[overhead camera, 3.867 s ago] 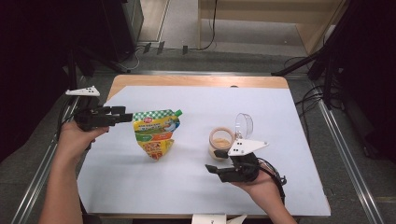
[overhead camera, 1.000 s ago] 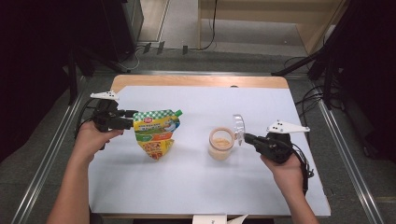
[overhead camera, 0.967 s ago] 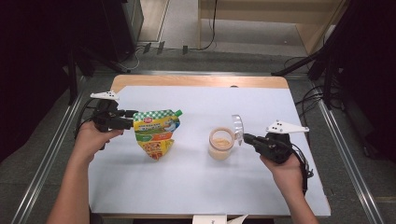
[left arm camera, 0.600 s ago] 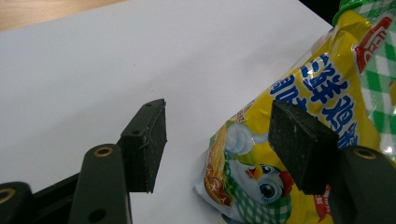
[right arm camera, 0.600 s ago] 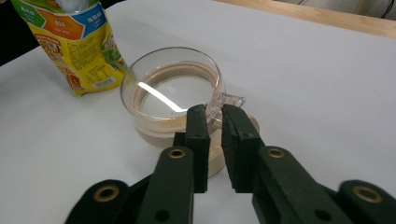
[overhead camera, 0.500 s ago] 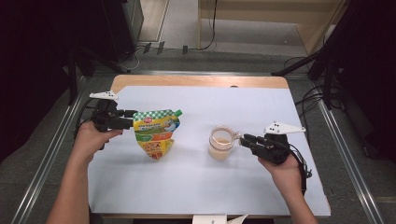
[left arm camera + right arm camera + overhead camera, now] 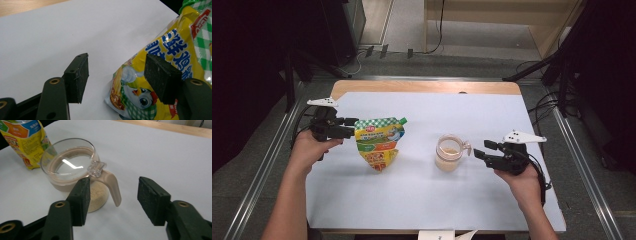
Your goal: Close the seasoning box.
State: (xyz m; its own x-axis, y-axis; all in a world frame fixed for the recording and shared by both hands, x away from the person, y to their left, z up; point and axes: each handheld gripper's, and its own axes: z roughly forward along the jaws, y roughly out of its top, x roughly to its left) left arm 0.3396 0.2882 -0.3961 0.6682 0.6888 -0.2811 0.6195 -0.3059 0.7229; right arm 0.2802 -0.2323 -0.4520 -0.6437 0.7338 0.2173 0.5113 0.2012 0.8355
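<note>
A yellow and green pouch (image 7: 379, 142) rests on the white table left of centre, and its printed face (image 7: 160, 82) shows close up in the left gripper view. My left gripper (image 7: 351, 128) is at the pouch's left edge, jaws open, pads (image 7: 81, 75) not pressing it. A glass jar (image 7: 448, 152) of beige grains stands at the centre with its clear lid (image 7: 68, 161) down and its beige handle (image 7: 112, 187) pointing right. My right gripper (image 7: 482, 150) is just right of the handle. Its jaws have just been opening and nothing is gripped between them (image 7: 112, 195).
White paper (image 7: 422, 200) covers the table, with the wooden edge (image 7: 427, 87) showing at the back. Metal rails (image 7: 262, 170) run along both sides. Cables trail on the floor to the right.
The jar's lid, upright a second ago with my right gripper on it, now lies shut on the jar. The right jaws have opened and sunk slightly. The left gripper stayed put.
</note>
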